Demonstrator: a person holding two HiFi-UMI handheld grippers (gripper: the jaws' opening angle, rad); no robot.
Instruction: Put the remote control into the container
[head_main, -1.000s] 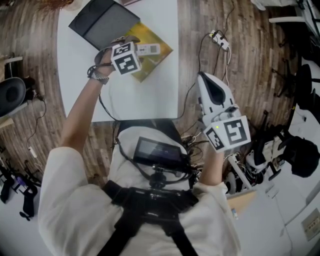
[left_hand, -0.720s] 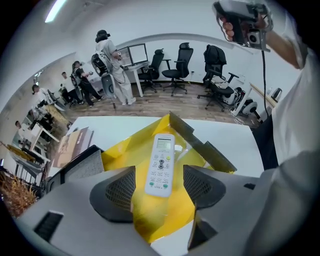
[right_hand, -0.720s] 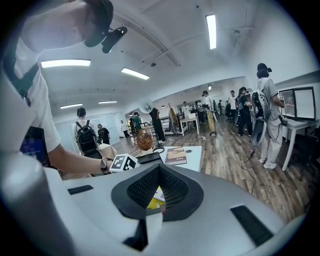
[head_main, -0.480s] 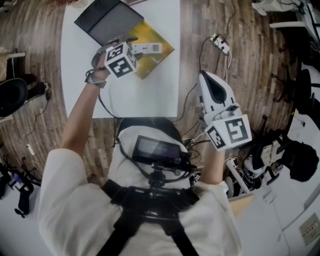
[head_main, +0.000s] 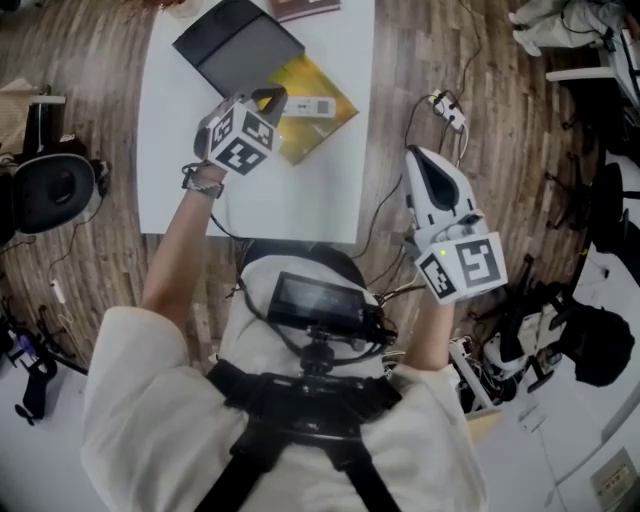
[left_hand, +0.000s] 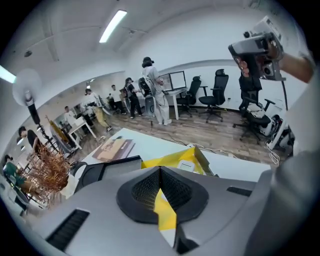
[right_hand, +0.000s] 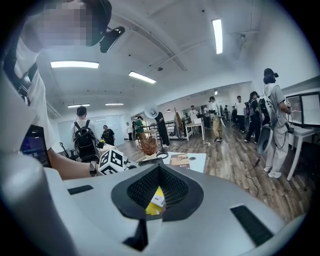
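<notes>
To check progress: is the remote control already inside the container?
No, out: the remote control lies on the yellow sheet beside the dark container.

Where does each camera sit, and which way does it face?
Head view: on the person's head, facing steeply down at the table; shows torso, left gripper, right gripper.
Left gripper view: rides that gripper, looking past its just-closed, empty jaws toward the remote.
Right gripper view: rides that gripper, over shut jaws toward the table; shows left forearm.
Shared: all show the yellow packet.
</notes>
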